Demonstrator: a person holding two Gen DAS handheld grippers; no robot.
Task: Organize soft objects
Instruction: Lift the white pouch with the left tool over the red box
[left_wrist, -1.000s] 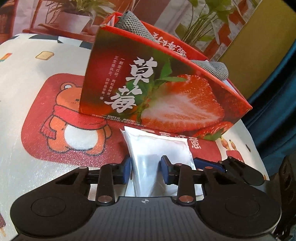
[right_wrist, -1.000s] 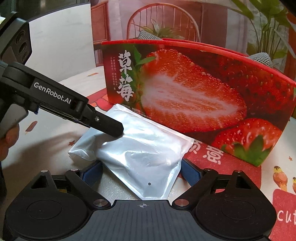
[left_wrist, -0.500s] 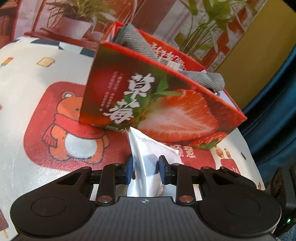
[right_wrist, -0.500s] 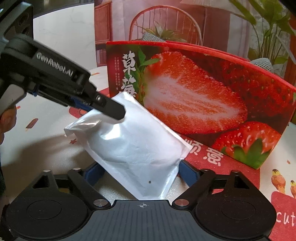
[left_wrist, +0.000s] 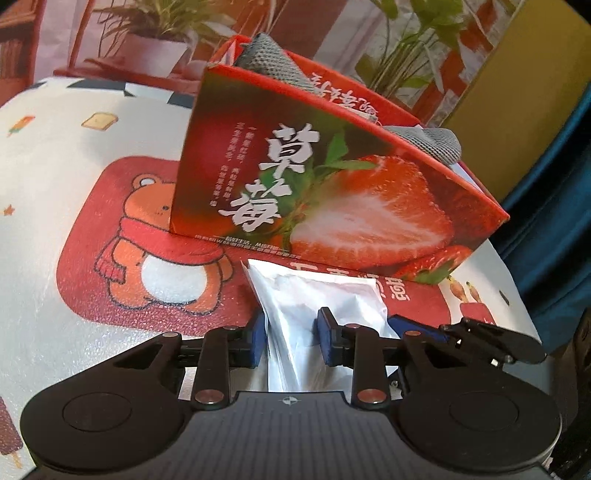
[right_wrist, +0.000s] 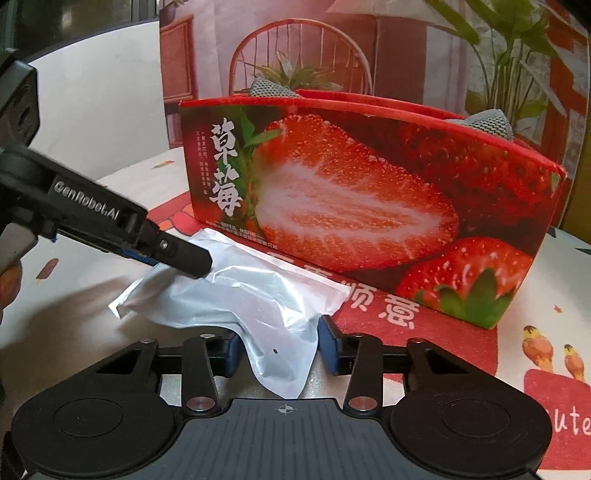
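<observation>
A white soft pouch (left_wrist: 314, 295) lies crumpled on the mat in front of the red strawberry box (left_wrist: 332, 192). My left gripper (left_wrist: 291, 339) is shut on one end of it. In the right wrist view the pouch (right_wrist: 258, 295) bulges between the blue pads of my right gripper (right_wrist: 280, 349). Its jaws are closing and both pads touch the pouch. The left gripper (right_wrist: 192, 262) reaches in from the left and pinches the far corner. Grey mesh cloth (left_wrist: 269, 62) pokes out of the box's open top, also visible as grey cloth (right_wrist: 491, 120) at the right end.
The printed table mat (left_wrist: 110, 240) with a bear picture spreads to the left of the box (right_wrist: 369, 203). A blue curtain (left_wrist: 554, 221) hangs at the right. A backdrop with a chair and plants (right_wrist: 295, 55) stands behind the box. A hand (right_wrist: 9, 280) shows at the left edge.
The right gripper's jaws have narrowed from wide apart onto the pouch, crumpling it. The pouch was lifted and tilted up by the left gripper, then came back down toward the mat.
</observation>
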